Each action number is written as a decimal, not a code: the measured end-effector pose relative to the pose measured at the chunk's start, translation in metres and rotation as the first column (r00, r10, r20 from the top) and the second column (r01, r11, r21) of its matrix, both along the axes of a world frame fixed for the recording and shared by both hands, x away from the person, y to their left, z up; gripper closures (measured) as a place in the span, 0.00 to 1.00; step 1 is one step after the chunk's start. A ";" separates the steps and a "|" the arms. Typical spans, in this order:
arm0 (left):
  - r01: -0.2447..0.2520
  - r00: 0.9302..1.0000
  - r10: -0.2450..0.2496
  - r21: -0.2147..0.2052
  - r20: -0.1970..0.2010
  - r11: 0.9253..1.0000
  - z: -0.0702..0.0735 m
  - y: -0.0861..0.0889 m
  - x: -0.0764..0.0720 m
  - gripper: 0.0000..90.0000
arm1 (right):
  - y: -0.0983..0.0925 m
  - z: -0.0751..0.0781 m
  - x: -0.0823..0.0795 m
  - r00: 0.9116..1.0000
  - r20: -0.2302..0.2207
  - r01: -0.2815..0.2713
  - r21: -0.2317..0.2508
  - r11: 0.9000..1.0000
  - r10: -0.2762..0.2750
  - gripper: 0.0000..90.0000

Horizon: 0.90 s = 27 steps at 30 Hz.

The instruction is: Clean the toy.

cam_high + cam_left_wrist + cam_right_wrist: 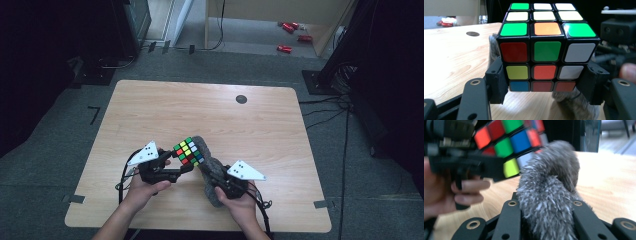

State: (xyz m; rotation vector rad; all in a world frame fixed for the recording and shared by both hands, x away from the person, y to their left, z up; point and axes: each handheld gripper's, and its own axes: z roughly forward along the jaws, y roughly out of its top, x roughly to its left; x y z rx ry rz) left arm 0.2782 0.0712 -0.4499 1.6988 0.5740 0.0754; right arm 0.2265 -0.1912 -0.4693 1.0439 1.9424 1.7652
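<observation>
A scrambled puzzle cube [189, 151] with coloured stickers is held above the wooden table [165, 107]. My left gripper [186, 165] is shut on the cube [541, 47], its two black jaws pressing the lower left and right sides. A grey fluffy duster [212, 175] sits between the jaws of my right gripper [216, 181], which is shut on it. In the right gripper view the duster [549, 195] rises between the jaws and its tip touches the cube [509, 137] from beneath.
A round dark cable port [241, 99] lies near the table's far edge. Red objects [291, 36] lie on the floor beyond the table. Dark equipment [132, 20] and cables [330, 107] flank the table on both sides.
</observation>
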 end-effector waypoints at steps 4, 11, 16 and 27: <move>0.005 0.999 -0.006 -0.030 -0.035 1.000 0.001 0.000 0.001 0.39 | 0.011 -0.004 -0.004 0.996 0.072 -0.048 -0.081 0.996 0.053 0.83; 0.039 0.998 -0.041 -0.025 -0.055 0.999 -0.001 -0.009 -0.002 0.39 | 0.027 -0.008 -0.010 0.986 0.147 -0.041 -0.210 0.977 0.073 0.82; 0.033 0.997 -0.035 -0.033 -0.065 0.999 -0.001 -0.006 0.000 0.39 | 0.008 -0.005 -0.002 0.986 0.151 0.090 -0.145 0.985 -0.068 0.82; 0.050 0.995 -0.052 -0.024 -0.084 0.998 -0.003 -0.017 -0.003 0.39 | 0.026 -0.015 -0.006 0.994 0.103 -0.014 -0.141 0.990 0.028 0.80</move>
